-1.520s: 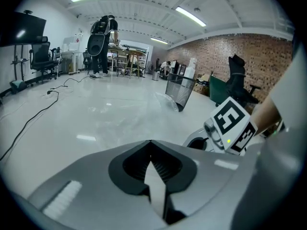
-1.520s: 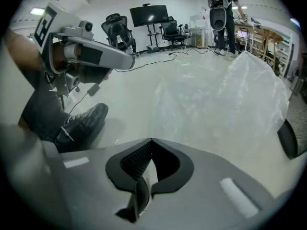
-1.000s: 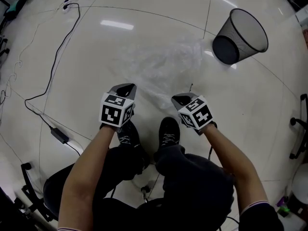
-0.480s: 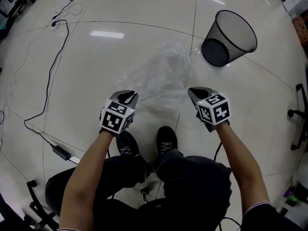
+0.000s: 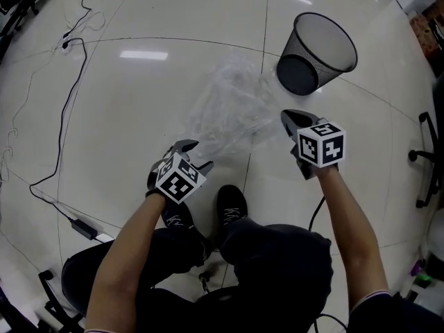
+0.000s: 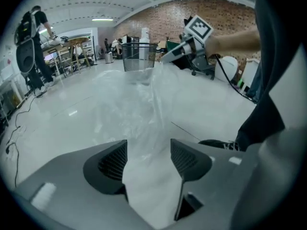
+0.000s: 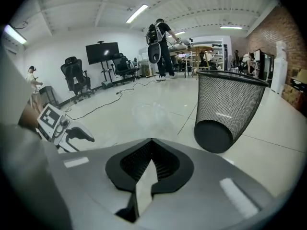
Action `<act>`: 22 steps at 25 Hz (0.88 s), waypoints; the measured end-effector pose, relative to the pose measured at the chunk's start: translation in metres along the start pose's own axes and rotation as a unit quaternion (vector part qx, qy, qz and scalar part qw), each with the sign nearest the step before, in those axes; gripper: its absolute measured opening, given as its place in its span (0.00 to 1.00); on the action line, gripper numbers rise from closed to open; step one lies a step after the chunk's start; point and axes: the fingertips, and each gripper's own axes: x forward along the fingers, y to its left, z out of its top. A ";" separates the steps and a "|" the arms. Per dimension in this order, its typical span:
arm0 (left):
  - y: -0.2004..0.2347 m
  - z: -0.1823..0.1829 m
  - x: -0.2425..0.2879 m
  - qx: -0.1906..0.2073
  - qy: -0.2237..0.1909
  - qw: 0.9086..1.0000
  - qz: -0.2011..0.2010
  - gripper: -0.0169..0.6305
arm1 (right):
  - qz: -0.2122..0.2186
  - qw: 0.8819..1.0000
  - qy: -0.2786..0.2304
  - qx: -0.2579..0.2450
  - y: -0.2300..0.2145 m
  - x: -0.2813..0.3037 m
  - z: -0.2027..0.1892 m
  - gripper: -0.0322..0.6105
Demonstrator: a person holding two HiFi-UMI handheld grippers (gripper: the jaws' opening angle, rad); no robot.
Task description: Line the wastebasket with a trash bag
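Entry: left gripper (image 5: pixel 199 155), jaws just opened, released; trash bag (image 5: pixel 232 106) film loose between them. right gripper (image 5: pixel 288 116), jaws clenched on bag edge. Risk: single-corner hold, mouth collapsed before wastebasket (image 5: pixel 316 53) reached.

A black cable (image 5: pixel 64 127) snakes across the tiled floor (image 5: pixel 139 116) to a power brick (image 5: pixel 84 227).

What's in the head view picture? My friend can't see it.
From above: the right gripper pinches a clear trash bag off the floor; the left gripper has just been opening its jaws, the bag between them. A mesh wastebasket stands beyond.
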 end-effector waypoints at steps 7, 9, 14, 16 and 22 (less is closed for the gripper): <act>0.006 0.004 0.017 0.017 0.017 0.999 0.035 0.46 | -0.016 1.000 -0.025 0.005 -0.019 -0.026 0.025 0.05; 0.014 0.011 0.017 0.006 0.010 0.999 0.044 0.42 | -0.025 0.999 -0.030 0.005 -0.026 -0.034 0.031 0.05; 0.032 0.038 0.005 -0.002 -0.016 0.998 0.062 0.04 | -0.041 0.998 -0.039 0.012 -0.038 -0.052 0.037 0.05; 0.040 0.052 -0.002 0.004 -0.021 0.998 0.066 0.04 | -0.045 0.998 -0.045 0.015 -0.040 -0.059 0.040 0.05; 0.058 0.091 -0.030 0.027 -0.030 0.995 0.086 0.04 | -0.052 0.997 -0.058 0.019 -0.044 -0.083 0.044 0.05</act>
